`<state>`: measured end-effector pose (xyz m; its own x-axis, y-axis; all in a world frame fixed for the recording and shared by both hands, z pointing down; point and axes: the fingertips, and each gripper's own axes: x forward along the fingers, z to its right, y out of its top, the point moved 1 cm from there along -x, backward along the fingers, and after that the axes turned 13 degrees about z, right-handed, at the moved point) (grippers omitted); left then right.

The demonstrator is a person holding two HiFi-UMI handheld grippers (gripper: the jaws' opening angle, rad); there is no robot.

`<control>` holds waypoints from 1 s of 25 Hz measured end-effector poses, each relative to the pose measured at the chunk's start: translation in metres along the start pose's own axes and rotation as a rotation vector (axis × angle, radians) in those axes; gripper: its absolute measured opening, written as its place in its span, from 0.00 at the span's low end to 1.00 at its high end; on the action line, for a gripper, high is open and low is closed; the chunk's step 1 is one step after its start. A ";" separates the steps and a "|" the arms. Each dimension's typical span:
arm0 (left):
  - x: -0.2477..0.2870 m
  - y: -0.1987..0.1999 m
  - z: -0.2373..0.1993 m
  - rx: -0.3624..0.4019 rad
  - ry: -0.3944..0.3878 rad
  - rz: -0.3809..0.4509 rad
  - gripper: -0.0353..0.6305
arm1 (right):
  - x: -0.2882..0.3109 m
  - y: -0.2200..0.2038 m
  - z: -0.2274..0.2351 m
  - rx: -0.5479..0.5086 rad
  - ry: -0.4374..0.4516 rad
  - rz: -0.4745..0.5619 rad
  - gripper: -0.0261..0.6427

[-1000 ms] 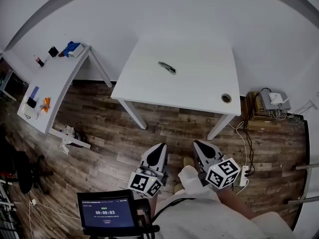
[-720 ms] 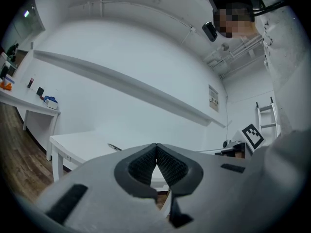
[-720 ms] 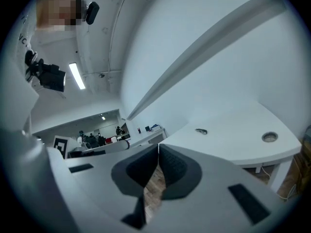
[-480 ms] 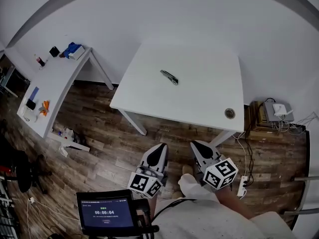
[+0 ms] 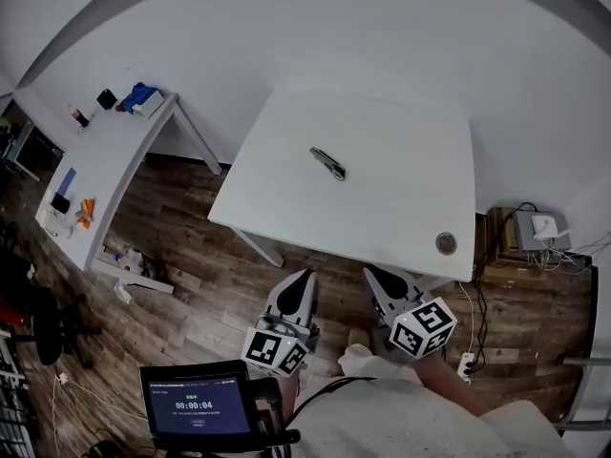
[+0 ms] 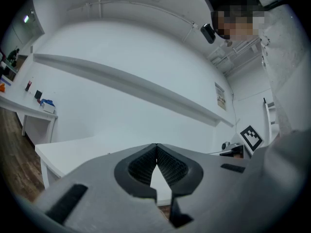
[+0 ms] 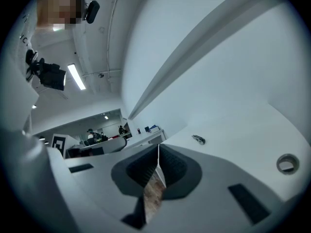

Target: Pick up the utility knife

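The utility knife, grey and dark, lies near the middle of the white table; it shows small in the right gripper view as the knife. My left gripper hangs in front of the table's near edge over the wooden floor, jaws shut with nothing in them. To its right my right gripper sits just short of that same edge, also shut and empty. In the left gripper view the left gripper faces the tabletop at about its height; the knife is not seen there.
A round cable hole sits at the table's near right corner. A second white desk with small items stands to the left. Boxes and cables lie on the floor at the right. A small screen is mounted near my body.
Both grippers have moved forward toward the table, which now sits nearer and larger in the head view. The jaws stayed shut. The knife has not moved on the table.
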<state>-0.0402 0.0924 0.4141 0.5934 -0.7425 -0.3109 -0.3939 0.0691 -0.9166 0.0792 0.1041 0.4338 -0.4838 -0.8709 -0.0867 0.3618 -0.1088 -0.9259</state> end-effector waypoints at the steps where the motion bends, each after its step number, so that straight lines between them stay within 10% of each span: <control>1: 0.004 0.002 -0.002 0.013 0.005 0.011 0.06 | 0.005 0.002 0.003 -0.003 0.009 -0.002 0.05; 25: 0.040 -0.006 -0.031 0.062 0.119 0.009 0.06 | 0.048 0.000 0.051 0.046 0.074 -0.052 0.05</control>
<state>-0.0355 0.0416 0.4145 0.5008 -0.8154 -0.2905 -0.3527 0.1142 -0.9287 0.0965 0.0383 0.4481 -0.5596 -0.8260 -0.0672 0.3699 -0.1764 -0.9122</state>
